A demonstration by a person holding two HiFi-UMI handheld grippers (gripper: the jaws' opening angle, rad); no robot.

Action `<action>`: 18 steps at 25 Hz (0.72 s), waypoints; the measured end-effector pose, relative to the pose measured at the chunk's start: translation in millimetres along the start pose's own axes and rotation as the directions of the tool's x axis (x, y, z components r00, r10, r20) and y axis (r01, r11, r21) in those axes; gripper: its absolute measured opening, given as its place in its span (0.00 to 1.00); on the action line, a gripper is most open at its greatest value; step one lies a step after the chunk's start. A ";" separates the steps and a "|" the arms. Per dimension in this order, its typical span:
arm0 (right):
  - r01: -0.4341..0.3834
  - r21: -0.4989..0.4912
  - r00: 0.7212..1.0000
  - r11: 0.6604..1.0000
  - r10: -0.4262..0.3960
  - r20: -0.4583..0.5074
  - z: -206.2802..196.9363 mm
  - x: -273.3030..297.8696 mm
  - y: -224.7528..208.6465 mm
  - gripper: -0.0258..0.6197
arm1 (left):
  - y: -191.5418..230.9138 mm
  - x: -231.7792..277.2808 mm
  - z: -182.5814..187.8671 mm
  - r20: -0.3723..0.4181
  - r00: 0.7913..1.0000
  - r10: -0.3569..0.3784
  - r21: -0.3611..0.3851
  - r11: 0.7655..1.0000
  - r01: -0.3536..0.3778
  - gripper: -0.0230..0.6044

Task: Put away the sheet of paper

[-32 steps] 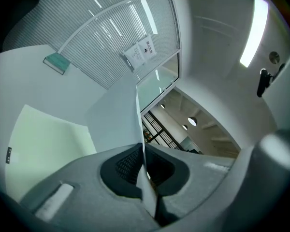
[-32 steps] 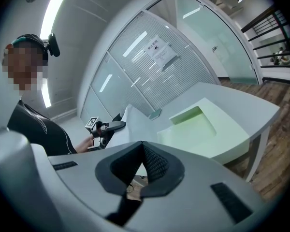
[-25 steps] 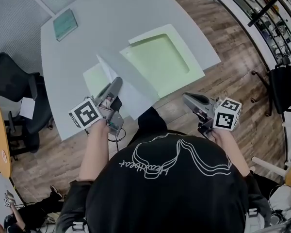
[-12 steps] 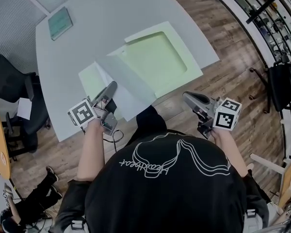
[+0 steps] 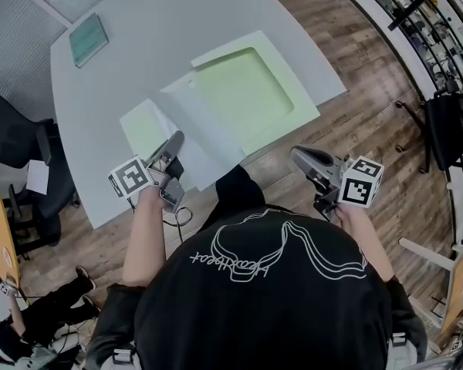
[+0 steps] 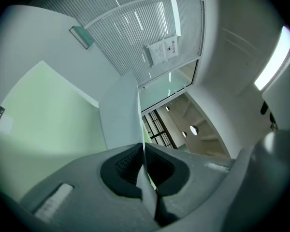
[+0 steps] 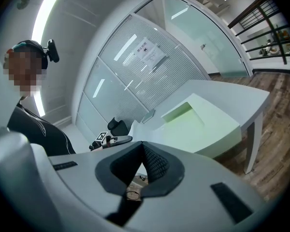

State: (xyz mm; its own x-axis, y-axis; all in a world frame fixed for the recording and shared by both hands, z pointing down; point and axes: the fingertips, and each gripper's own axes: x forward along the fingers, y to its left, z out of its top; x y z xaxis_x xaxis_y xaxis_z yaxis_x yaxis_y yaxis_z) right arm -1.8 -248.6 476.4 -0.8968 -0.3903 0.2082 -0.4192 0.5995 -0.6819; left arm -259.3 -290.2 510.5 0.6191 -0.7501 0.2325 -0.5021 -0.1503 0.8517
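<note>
Your left tongs (image 5: 175, 139) clamp the sheet of paper (image 5: 204, 129) over the pale green folder (image 5: 247, 91) on the bench (image 5: 162, 29). Your right tongs (image 5: 297, 154), closed and empty, hang right of the folder.

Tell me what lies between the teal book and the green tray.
Nothing: the head view shows bare white table between the teal book and green tray.

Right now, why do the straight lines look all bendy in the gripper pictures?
Left gripper view: the wide lens curves the blinds, the corners go dark, and the paper up close looks soft. Right gripper view: the table bends the same way, and a light strip glares. Head view: sharper, edges bow only slightly.
</note>
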 end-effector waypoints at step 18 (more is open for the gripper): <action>0.007 0.055 1.000 0.998 -0.008 0.025 -9.7 -2.3 -2.0 0.05 | -16.0 23.9 -7.0 -0.076 0.991 -0.109 0.136 0.984 0.118 0.06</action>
State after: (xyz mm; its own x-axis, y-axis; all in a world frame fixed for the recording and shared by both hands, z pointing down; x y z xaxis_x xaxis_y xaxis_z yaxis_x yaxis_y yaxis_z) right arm -0.3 -242.1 484.2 -0.8897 -0.4123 0.1962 -0.4167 0.5577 -0.7179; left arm -232.2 -301.3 505.8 0.7142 -0.6781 0.1736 -0.5025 -0.3240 0.8016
